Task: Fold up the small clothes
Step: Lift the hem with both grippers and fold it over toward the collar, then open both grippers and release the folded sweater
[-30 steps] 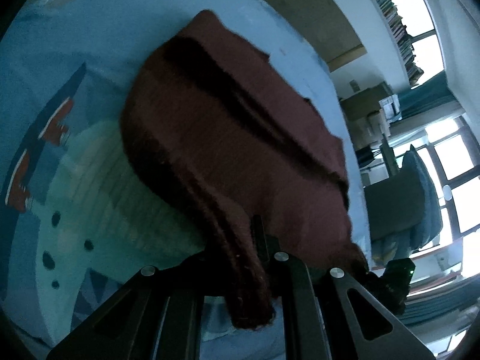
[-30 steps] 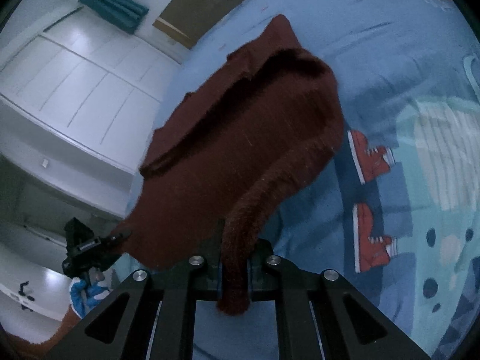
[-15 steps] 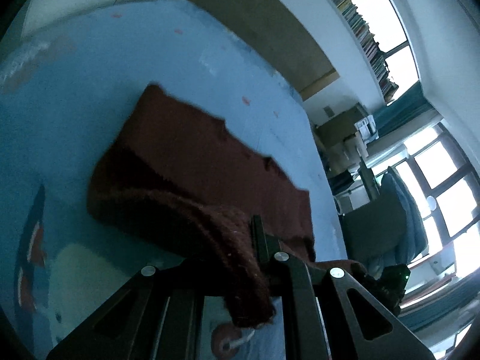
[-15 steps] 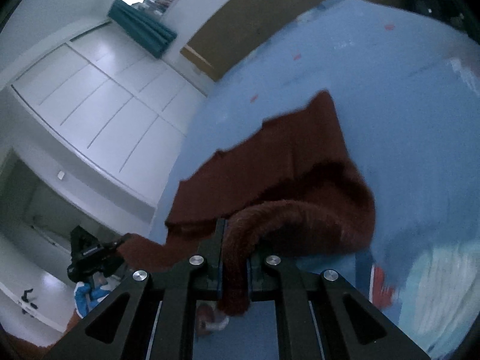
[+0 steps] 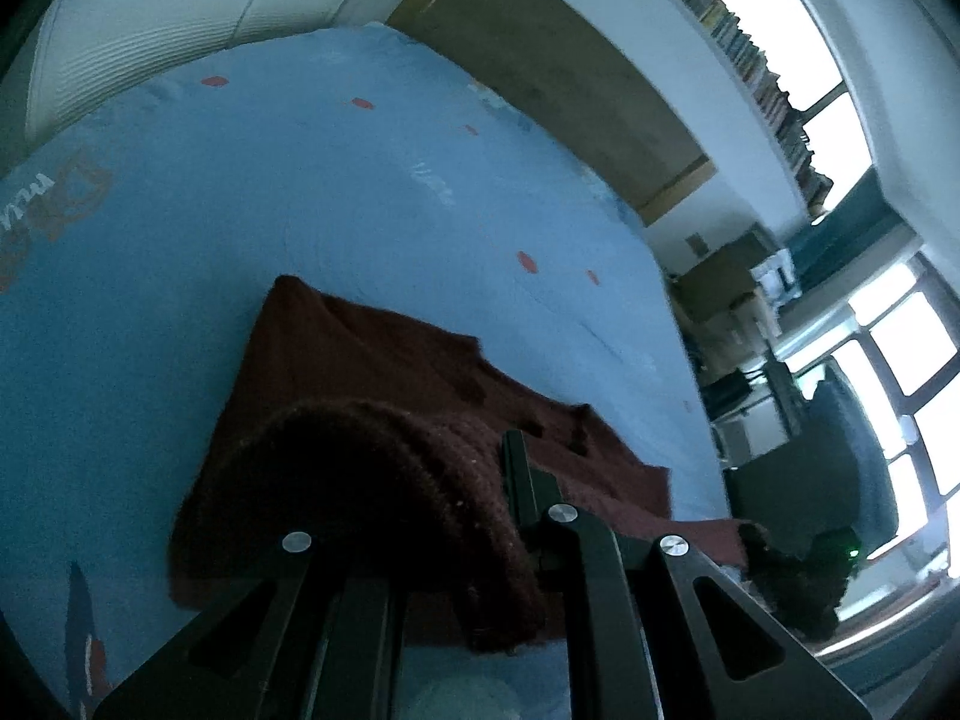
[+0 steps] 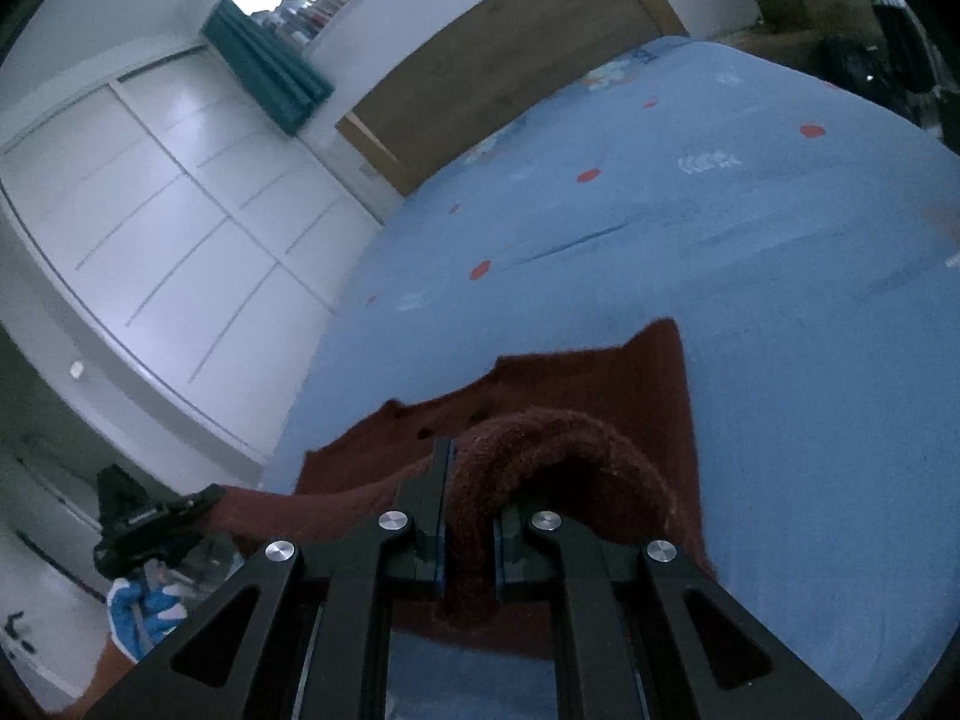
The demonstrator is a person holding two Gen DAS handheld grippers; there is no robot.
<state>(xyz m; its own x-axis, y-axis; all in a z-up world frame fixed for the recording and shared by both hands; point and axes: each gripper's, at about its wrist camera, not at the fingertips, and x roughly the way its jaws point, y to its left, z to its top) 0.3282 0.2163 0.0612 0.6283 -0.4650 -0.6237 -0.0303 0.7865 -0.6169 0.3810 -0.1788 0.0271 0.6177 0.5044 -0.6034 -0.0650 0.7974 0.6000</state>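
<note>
Taking the blue bed [image 5: 372, 192] as the landmark: to its left stands a white wardrobe [image 6: 150, 228] with a teal curtain [image 6: 270, 78] above it; behind its far end runs a brown headboard [image 5: 540, 60]; to its right are a high row of books [image 5: 750, 54], bright windows [image 5: 912, 324] and a dark chair [image 5: 828, 468]. The bed's far half carries only small red marks, and nothing stands between the grippers and the cloth.

A dark red knitted garment [image 5: 384, 396] lies on the near part of the bed, its far edge flat on the cover and its near edge lifted and arched back over itself. The left gripper [image 5: 510, 546] is clamped on the near edge at the garment's left end, the right gripper [image 6: 468, 546] clamped on the same edge at its right end, with the hem taut between them and a tuft hanging below each pair of jaws.
</note>
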